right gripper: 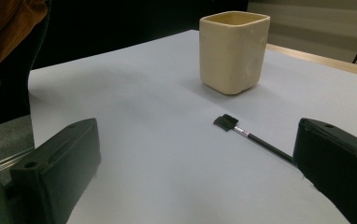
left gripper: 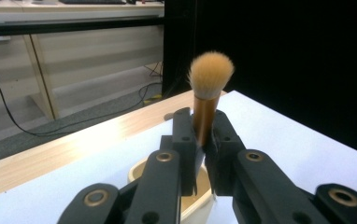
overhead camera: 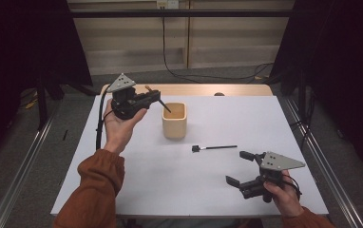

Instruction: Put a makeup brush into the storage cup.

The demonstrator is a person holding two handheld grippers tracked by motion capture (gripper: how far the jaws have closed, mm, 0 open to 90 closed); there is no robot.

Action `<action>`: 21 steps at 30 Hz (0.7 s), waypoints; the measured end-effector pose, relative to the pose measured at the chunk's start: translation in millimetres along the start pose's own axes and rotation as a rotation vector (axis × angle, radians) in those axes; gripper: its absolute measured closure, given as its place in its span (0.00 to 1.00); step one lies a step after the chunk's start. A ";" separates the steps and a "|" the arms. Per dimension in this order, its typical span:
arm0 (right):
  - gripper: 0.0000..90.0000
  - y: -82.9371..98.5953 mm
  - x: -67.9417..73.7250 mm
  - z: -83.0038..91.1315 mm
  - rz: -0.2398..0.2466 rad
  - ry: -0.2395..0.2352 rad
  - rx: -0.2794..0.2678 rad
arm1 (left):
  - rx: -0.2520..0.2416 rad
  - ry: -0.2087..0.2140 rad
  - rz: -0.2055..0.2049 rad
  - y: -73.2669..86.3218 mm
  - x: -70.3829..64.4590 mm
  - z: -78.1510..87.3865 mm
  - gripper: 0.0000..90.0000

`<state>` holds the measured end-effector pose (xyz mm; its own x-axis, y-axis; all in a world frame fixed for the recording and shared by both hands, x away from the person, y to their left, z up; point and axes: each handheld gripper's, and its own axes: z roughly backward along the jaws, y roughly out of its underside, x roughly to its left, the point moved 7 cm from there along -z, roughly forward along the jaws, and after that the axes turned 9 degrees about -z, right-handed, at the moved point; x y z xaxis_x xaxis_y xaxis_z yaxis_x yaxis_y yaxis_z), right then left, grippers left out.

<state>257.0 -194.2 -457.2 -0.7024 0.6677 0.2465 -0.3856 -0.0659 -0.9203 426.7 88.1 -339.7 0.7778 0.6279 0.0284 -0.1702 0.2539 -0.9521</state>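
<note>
A cream square cup (overhead camera: 175,122) stands upright near the middle of the white table (overhead camera: 179,190). My left gripper (overhead camera: 157,96) is held up just left of the cup, shut on a makeup brush (left gripper: 204,112) with tan bristles and a copper ferrule. The brush's thin dark handle end (overhead camera: 167,109) slants down over the cup's mouth. A small black brush (overhead camera: 214,147) lies flat on the table to the right of the cup (right gripper: 232,51). My right gripper (overhead camera: 235,167) hovers near the table's front right, open, with the small black brush (right gripper: 249,135) lying ahead between its spread jaws.
A wooden strip (overhead camera: 194,89) runs along the table's far edge. Black cables (overhead camera: 208,76) trail over the grey floor beyond it. Dark curtains hang on both sides, and metal rails (overhead camera: 322,156) flank the table.
</note>
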 end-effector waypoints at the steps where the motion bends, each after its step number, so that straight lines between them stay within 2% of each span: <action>1: 0.01 0.0 0.1 -0.4 0.000 -0.001 -0.001 | 0.003 -0.002 -0.003 0.7 -0.3 -1.5 0.93; 9: 0.01 0.4 0.3 -0.6 0.001 -0.002 0.002 | 0.033 -0.019 -0.013 9.9 0.9 -11.7 0.93; 21: 0.01 0.5 0.6 1.1 0.009 0.003 0.003 | 0.059 -0.003 -0.010 22.5 -1.4 -24.7 0.93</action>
<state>255.7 -194.7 -457.1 -0.7042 0.6690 0.2378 -0.3811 -0.0735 -0.9216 436.7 74.7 -368.7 0.7777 0.6275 0.0390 -0.1976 0.3028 -0.9323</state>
